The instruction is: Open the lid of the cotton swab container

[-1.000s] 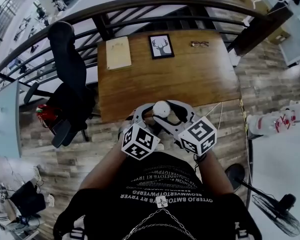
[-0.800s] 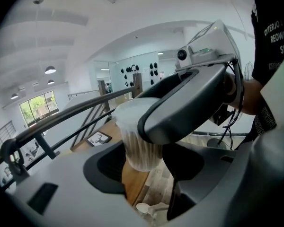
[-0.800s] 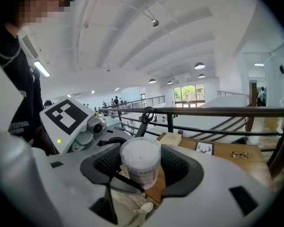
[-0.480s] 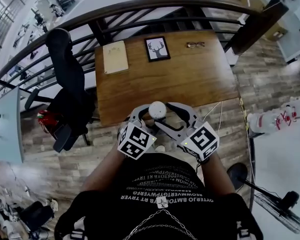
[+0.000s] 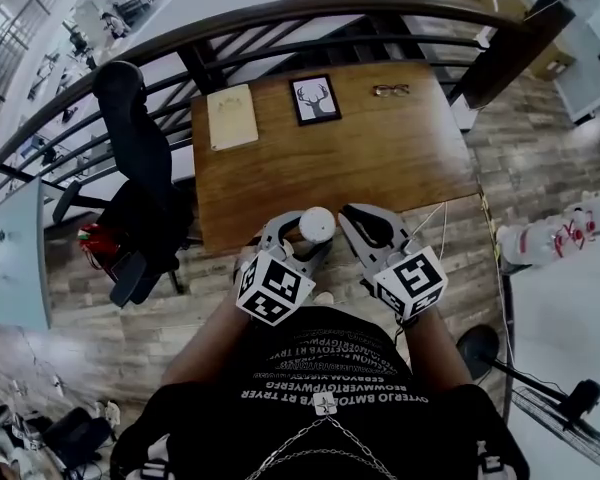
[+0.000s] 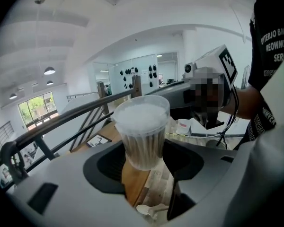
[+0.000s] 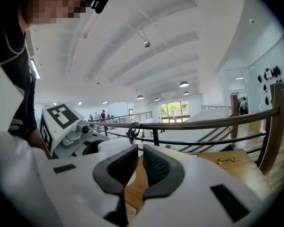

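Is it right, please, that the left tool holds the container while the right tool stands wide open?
No: the right tool is shut, its jaws just closed on nothing, per the right gripper view. The left tool does hold the container.

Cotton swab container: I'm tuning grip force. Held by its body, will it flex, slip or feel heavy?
The cotton swab container looks thin clear plastic, so it probably flexes under a hard squeeze. Packed with swabs, it is likely light. Its smooth tapering wall may slide in the left gripper when the lid is pulled.
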The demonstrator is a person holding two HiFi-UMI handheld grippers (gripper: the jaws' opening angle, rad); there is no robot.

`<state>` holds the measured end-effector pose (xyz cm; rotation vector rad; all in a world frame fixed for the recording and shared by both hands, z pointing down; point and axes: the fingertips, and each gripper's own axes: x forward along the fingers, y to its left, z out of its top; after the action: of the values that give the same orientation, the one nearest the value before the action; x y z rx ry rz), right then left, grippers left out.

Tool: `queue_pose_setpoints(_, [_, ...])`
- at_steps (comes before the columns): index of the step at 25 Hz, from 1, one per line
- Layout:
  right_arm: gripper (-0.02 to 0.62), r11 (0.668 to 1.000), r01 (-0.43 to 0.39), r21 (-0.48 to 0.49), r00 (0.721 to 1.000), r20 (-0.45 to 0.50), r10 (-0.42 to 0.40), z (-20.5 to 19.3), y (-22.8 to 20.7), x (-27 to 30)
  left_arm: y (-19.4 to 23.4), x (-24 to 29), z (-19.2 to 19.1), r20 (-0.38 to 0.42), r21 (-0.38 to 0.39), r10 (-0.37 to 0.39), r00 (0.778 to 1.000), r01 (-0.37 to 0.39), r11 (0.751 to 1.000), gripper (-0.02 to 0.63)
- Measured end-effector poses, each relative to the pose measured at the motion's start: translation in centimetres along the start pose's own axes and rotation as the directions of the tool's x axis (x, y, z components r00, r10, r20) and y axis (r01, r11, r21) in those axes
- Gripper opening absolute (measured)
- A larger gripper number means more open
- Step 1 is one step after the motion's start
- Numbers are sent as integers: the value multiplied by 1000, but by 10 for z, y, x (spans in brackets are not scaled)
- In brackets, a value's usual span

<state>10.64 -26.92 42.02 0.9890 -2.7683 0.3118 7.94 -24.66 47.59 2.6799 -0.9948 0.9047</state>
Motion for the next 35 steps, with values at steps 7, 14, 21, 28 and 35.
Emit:
queue_pose_setpoints(7, [35, 997, -74, 5, 996, 59, 73, 13, 21, 3, 1, -6, -10, -29, 26, 8, 1000, -7, 1000, 262])
queue_pose_setpoints(14, [34, 987, -161, -3, 981, 108, 160, 30, 50, 6, 2, -12, -15, -39, 18, 20, 999, -19, 1000, 261])
queue_pose_setpoints(21, [34, 984, -168, -54, 980, 99, 173, 32, 54, 1, 0, -20, -19, -24, -62, -32, 999, 31, 998, 261])
queue_pose_setpoints(28, [34, 983, -173, -70, 983, 55, 176, 20, 54, -4, 15, -31, -9, 6, -82, 0, 1000, 0, 997, 261])
queue_pose_setpoints(35, [34, 969, -220, -115, 970, 82, 230, 32, 76, -2, 4, -24, -15, -42, -20, 9, 999, -10, 1000, 261])
